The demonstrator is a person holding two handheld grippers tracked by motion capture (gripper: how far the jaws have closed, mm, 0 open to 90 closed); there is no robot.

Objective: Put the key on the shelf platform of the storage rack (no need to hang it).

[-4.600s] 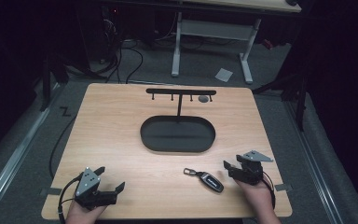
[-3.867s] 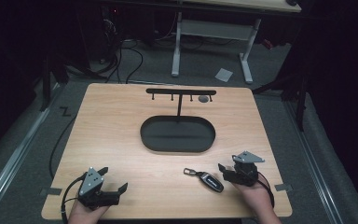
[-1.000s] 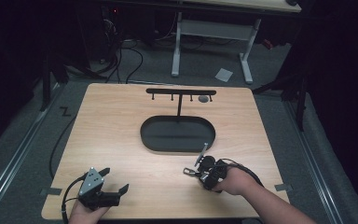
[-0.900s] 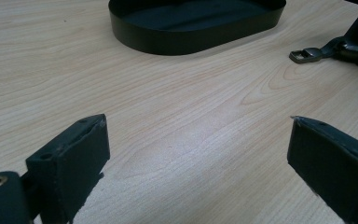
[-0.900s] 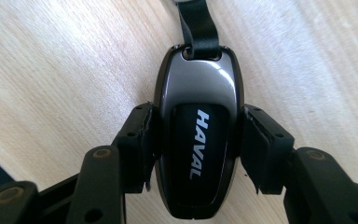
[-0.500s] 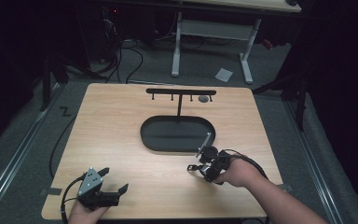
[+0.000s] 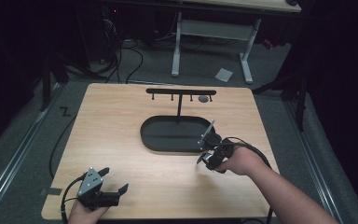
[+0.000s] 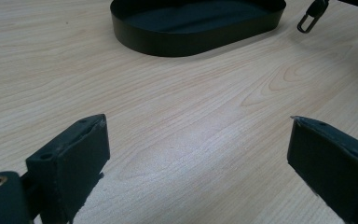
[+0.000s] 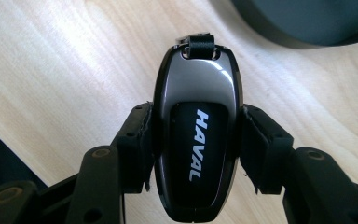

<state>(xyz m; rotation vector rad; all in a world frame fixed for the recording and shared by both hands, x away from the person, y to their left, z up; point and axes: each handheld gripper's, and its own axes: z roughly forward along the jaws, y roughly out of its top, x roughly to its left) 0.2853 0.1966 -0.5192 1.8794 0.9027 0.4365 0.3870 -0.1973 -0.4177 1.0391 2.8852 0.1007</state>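
A glossy black car key fob (image 9: 196, 135) lettered HAVAL sits upright between the pads of my right gripper (image 9: 196, 147), which is shut on its sides. In the high view the right gripper (image 7: 207, 157) hangs above the table, just off the near right end of the black oval tray (image 7: 158, 140). The fob's metal clip (image 8: 310, 16) dangles at the top right of the left gripper view. My left gripper (image 7: 113, 182) rests at the table's near left corner. Its jaws stand wide open over bare wood (image 8: 196, 158), nothing between them.
A black rack with several hooks (image 7: 181, 92) rises from behind the tray, and a small round thing (image 7: 204, 99) hangs at its right end. The wooden table (image 7: 116, 126) ends close behind the left hand. White desk legs (image 7: 175, 46) and cables stand on the floor beyond.
The right gripper went from the near right edge to the key fob lying on the table, shut on it and lifted it up toward the tray. The left gripper stayed put.
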